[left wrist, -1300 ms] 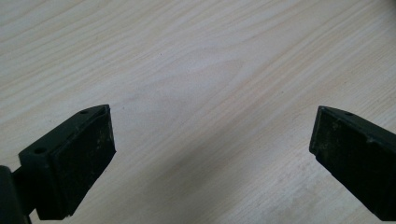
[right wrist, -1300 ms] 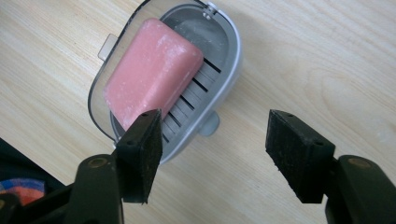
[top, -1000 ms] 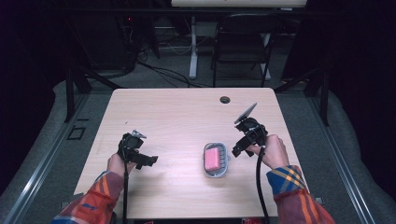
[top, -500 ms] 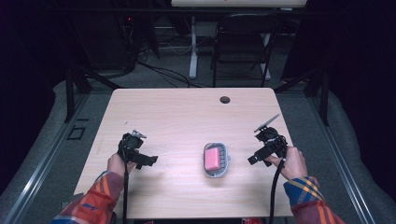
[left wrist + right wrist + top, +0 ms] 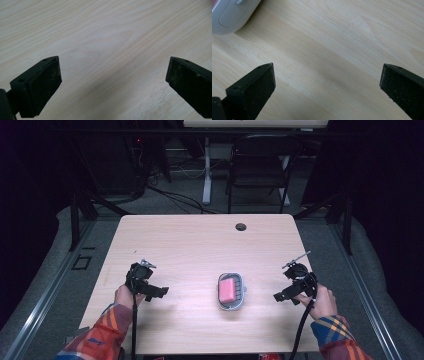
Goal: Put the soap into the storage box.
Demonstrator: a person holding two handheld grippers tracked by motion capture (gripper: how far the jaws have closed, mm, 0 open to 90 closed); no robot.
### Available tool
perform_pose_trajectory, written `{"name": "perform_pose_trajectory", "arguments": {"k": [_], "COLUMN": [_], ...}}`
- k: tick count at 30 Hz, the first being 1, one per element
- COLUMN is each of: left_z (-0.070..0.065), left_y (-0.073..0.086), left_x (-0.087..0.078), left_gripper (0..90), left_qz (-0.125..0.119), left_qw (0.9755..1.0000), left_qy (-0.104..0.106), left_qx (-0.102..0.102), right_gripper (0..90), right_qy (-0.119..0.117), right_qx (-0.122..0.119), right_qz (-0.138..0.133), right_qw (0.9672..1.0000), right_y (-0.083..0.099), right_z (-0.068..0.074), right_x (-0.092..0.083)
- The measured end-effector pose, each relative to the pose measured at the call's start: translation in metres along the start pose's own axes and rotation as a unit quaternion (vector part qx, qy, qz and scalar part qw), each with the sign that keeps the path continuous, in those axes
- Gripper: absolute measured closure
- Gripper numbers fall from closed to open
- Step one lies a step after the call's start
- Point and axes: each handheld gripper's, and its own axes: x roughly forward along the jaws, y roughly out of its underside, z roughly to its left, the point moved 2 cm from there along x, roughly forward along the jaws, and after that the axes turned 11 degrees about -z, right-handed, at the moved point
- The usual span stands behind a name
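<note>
Left gripper [image 5: 161, 291] and right gripper [image 5: 278, 296] both sit low over the wooden counter [image 5: 200, 245], jaws spread wide with nothing in them, one either side of a grey tray [image 5: 231, 303]. Pink sponge [image 5: 229, 291] sits inside that tray, mid-counter near the front. Small dark hole [image 5: 241, 226] by the far edge.

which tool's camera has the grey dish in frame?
The right tool: the grey dish sits in the top left corner of its view. The left tool view has bare table between open jaws.
</note>
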Motion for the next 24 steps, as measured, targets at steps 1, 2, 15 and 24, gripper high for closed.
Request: {"name": "perform_pose_trajectory", "arguments": {"k": [1, 2, 15, 24], "left_z": [0.000, 0.000, 0.001, 0.000], "left_y": [0.000, 0.000, 0.000, 0.000], "left_x": [0.000, 0.000, -0.001, -0.005], "left_gripper": [0.2, 0.2, 0.2, 0.2], "left_qz": [0.000, 0.000, -0.005, -0.006], "left_qw": [1.0000, 1.0000, 1.0000, 1.0000], "left_qy": [-0.001, -0.001, -0.005, 0.000], "left_qx": [-0.001, -0.001, -0.007, -0.002], "right_gripper": [0.0, 0.0, 0.0, 0.0], "right_qy": [0.004, 0.004, 0.015, 0.010], "right_qx": [0.000, 0.000, 0.011, 0.013], "right_qz": [-0.002, -0.002, -0.008, 0.042], "right_qw": [1.0000, 1.0000, 0.9998, 0.9990], "right_y": [0.001, 0.001, 0.035, 0.051], "right_z": [-0.001, -0.001, -0.012, -0.015], "right_x": [0.000, 0.000, 0.012, 0.030]}}
